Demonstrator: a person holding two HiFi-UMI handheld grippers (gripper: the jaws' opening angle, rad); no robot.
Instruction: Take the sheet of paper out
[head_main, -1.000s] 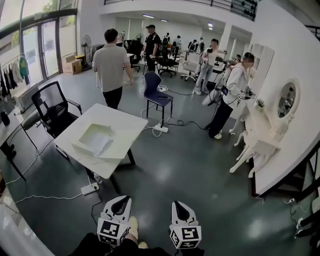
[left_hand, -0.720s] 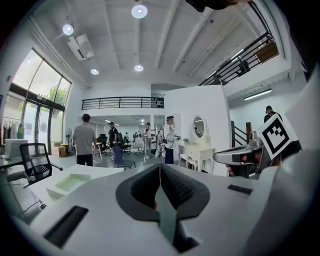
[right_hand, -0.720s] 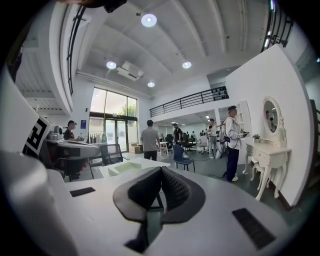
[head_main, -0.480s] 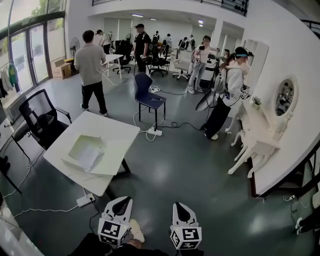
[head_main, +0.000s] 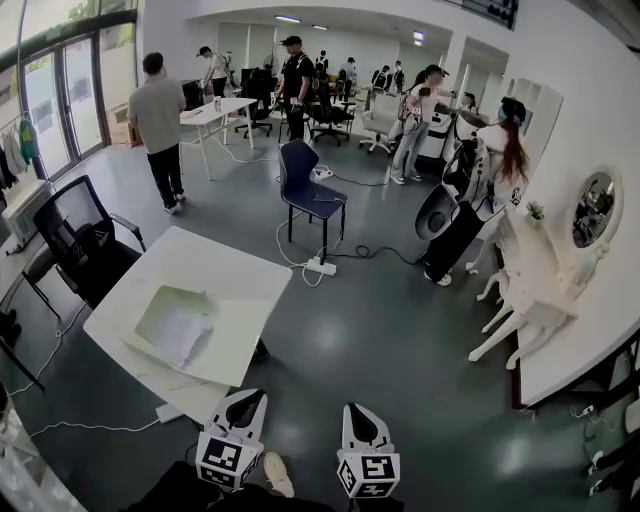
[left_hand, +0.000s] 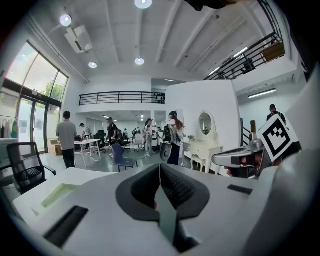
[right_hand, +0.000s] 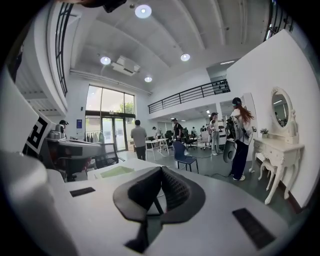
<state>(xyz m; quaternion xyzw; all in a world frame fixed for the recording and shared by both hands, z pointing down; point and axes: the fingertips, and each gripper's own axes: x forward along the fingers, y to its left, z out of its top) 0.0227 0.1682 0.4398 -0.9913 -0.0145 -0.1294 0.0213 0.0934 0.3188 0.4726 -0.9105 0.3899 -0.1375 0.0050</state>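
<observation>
Grey-floored open office, white table (head_main: 240, 275) at nine o'clock, pale green folder (head_main: 158, 303) open on it, sheet of paper (head_main: 180, 335) inside folder, blue chair (head_main: 305, 180) at twelve o'clock, left gripper (head_main: 247, 396) and right gripper (head_main: 357, 409) at six o'clock, both clenched, empty.

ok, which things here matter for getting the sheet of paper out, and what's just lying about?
Job: sheet of paper, pale green tray holding it, white table, left gripper, right gripper (both shut, empty).
Lying about: blue chair, black office chair, power strip, white dressing table.
</observation>
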